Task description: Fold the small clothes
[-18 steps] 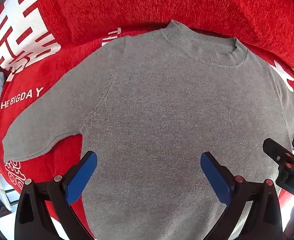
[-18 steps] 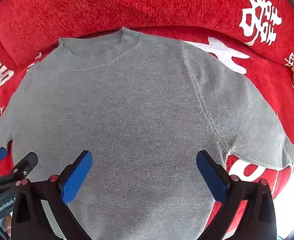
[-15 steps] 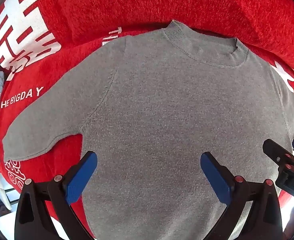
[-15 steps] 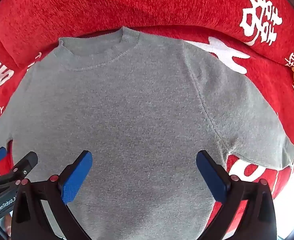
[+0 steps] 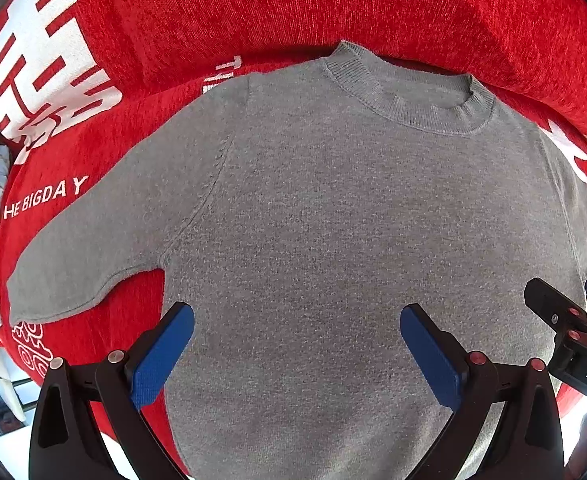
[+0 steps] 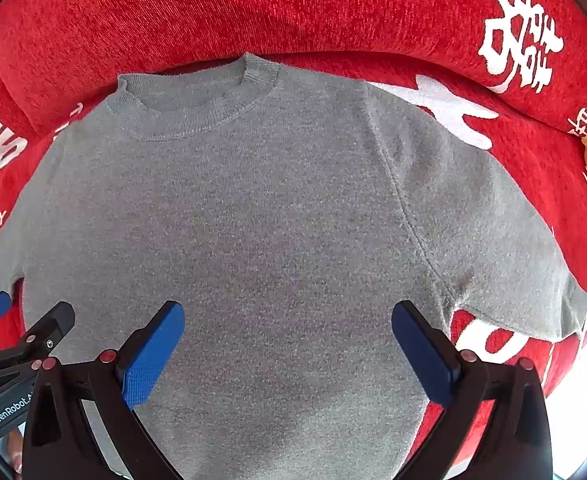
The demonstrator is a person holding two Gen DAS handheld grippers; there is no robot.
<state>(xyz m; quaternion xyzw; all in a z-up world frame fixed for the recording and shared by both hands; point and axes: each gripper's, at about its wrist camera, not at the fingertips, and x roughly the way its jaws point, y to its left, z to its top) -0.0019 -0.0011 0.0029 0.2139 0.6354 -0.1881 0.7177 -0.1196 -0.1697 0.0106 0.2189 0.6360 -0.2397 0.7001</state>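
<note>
A small grey knitted sweater (image 5: 333,220) lies flat, front up, on a red cover printed with white characters (image 5: 373,4), its ribbed collar (image 5: 409,104) at the far side and both short sleeves spread outward. The left gripper (image 5: 297,354) and right gripper (image 6: 289,354) hover side by side above its lower body, each with jaws spread wide and nothing between them. The knit looks soft, light and limp, so it will likely sag and stretch when lifted rather than hold shape. A pinch at a sleeve cuff (image 5: 33,300) or shoulder seam seems the surest hold for a first fold.
</note>
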